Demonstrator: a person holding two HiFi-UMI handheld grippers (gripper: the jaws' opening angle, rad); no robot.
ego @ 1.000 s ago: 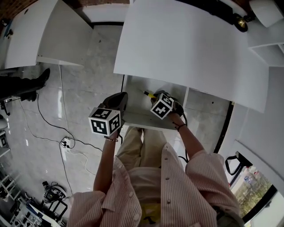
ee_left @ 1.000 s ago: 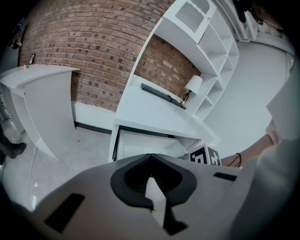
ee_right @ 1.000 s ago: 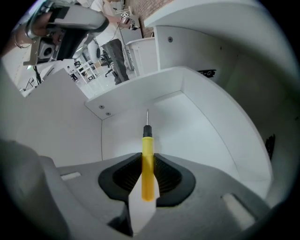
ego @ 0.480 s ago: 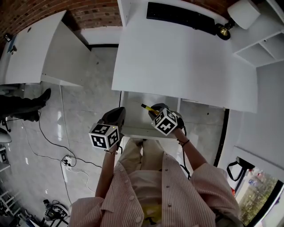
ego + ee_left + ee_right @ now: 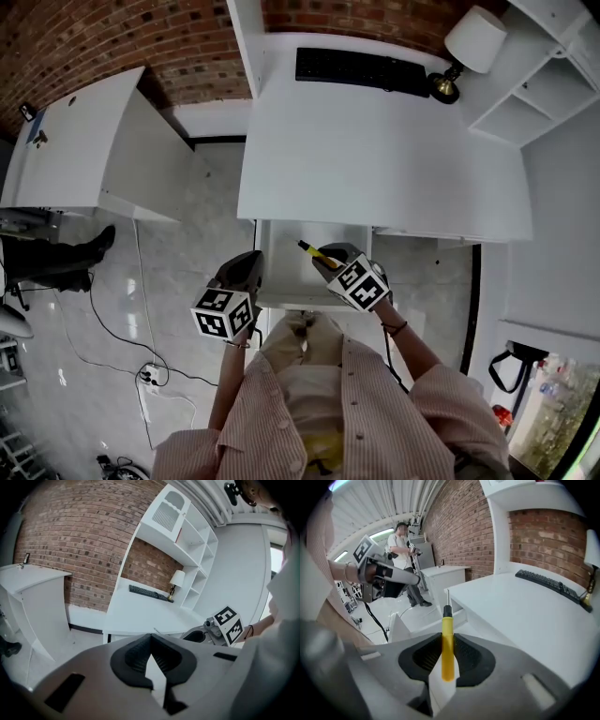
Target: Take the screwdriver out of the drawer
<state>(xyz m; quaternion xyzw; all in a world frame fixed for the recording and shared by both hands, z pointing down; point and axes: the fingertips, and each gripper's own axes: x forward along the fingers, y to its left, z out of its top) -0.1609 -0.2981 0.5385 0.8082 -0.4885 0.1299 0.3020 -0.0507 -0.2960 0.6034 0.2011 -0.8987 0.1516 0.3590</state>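
Where the head view looks down over the person's striped shirt [image 5: 328,412], the lot reads as follows:
1. screwdriver [image 5: 315,251]: yellow handle, black collar, thin metal shaft; gripped by the handle in the right tongs [image 5: 328,264], held in the air over the open drawer [image 5: 281,246], tip pointing towards the front edge of the tabletop [image 5: 375,150].
2. right tongs [image 5: 446,660] (marker cube [image 5: 361,284] on the side nearest the person): in the right gripper view the pads are clamped on the screwdriver [image 5: 447,644] at its yellow handle, the shaft sticking straight out ahead between them.
3. left tongs [image 5: 248,266]: near the drawer's left edge in the head view; in the left gripper view [image 5: 151,641] the tips meet, with nothing between them; the right tongs' marker cube [image 5: 229,623] shows at that view's right.
4. drawer: white, pulled out from under the tabletop towards the person.
5. tabletop: white; black keyboard [image 5: 354,67] along its far edge by the brick wall [image 5: 94,47]; lamp [image 5: 475,39] with white shade at the far right corner.
6. surroundings: white shelves [image 5: 534,103] to the right; second white desk [image 5: 75,141] to the left; cables [image 5: 141,291] on the grey floor [image 5: 187,234]; another person's dark shoe [image 5: 97,242] at the left edge of the head view
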